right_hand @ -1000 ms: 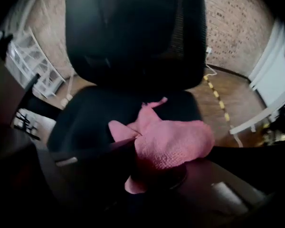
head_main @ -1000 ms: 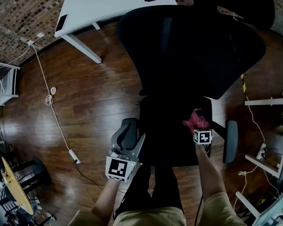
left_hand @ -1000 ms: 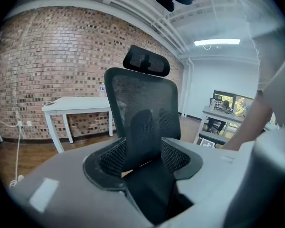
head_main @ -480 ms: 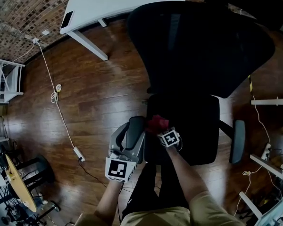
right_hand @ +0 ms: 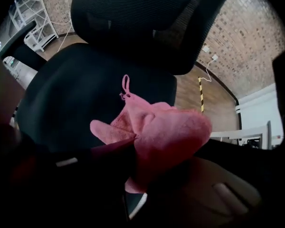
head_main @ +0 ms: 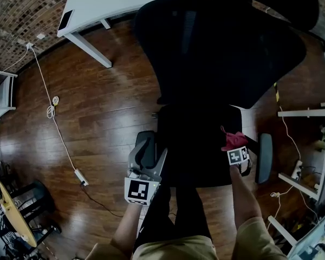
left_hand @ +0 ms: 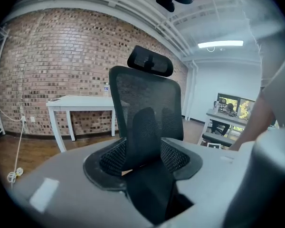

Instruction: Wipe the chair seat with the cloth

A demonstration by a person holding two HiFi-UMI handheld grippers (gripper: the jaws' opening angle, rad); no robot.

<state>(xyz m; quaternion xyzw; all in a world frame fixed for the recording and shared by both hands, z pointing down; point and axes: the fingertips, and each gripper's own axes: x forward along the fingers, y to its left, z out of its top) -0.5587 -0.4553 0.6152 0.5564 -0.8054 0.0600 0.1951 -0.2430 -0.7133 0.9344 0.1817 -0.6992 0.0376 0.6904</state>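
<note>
The black chair seat [head_main: 197,140] lies below me in the head view, and it also fills the right gripper view [right_hand: 80,89]. A pink cloth [head_main: 234,140] rests on the seat's right side, near the right armrest [head_main: 265,158]. My right gripper [head_main: 235,148] is shut on that pink cloth [right_hand: 166,132], which bunches over the dark jaws of the right gripper [right_hand: 133,144]. My left gripper [head_main: 147,146] is at the seat's left edge, its grey jaws closed around the black left armrest [left_hand: 149,194]. The left gripper [left_hand: 145,163] faces the mesh backrest [left_hand: 147,113].
The tall backrest [head_main: 222,47] overhangs the rear of the seat. A white desk [head_main: 114,4] stands at the back left against a brick wall. A white cable [head_main: 53,110] and its adapter [head_main: 79,176] trail across the wooden floor. White frames [head_main: 314,145] stand on the right.
My right gripper swept the cloth from the seat's right side to its front left, then back to the right edge. The left gripper stayed on the armrest.
</note>
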